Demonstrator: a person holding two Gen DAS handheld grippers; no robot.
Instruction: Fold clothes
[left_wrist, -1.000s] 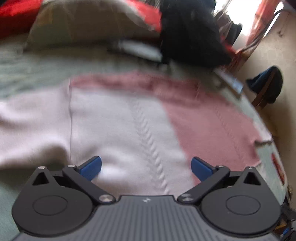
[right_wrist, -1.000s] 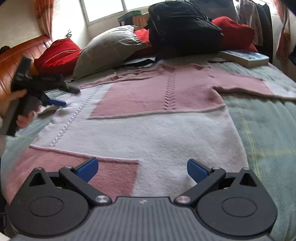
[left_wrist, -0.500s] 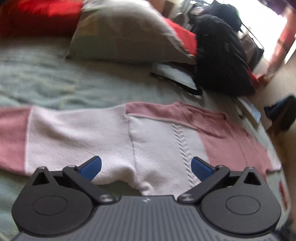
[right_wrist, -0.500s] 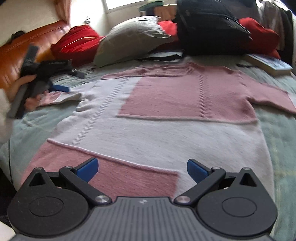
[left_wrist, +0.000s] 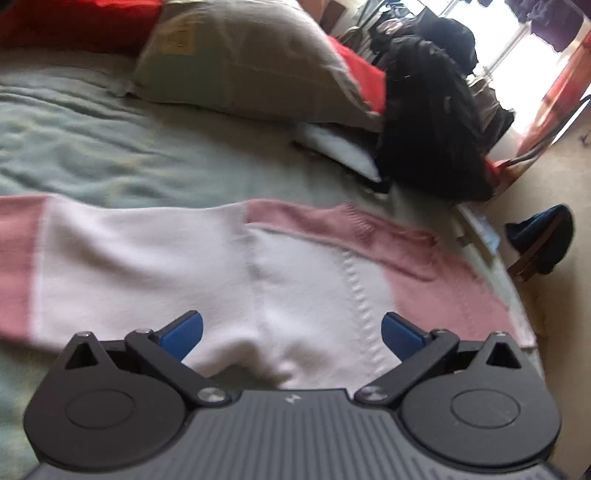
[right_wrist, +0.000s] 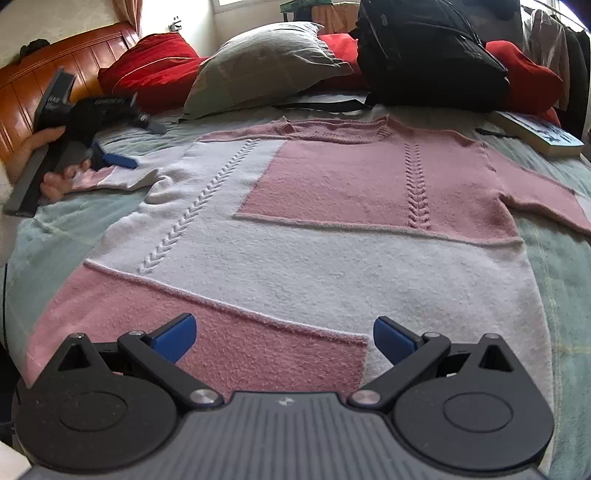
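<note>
A pink and white knit sweater lies flat, front up, on the bed. My right gripper is open just above its hem, over a pink panel, with nothing between the fingers. My left gripper is open too, hovering above the white armpit area where the left sleeve joins the body. In the right wrist view a hand holds the left gripper at the far left, over the sleeve's pink cuff. The other sleeve stretches out to the right.
At the head of the light green bedspread sit a grey pillow, red cushions and a black backpack. A book lies at the right edge. A wooden headboard is on the left.
The left wrist view has swung from the sweater's chest to the left sleeve, which now lies stretched out. The right gripper stays at the hem. Both remain open.
</note>
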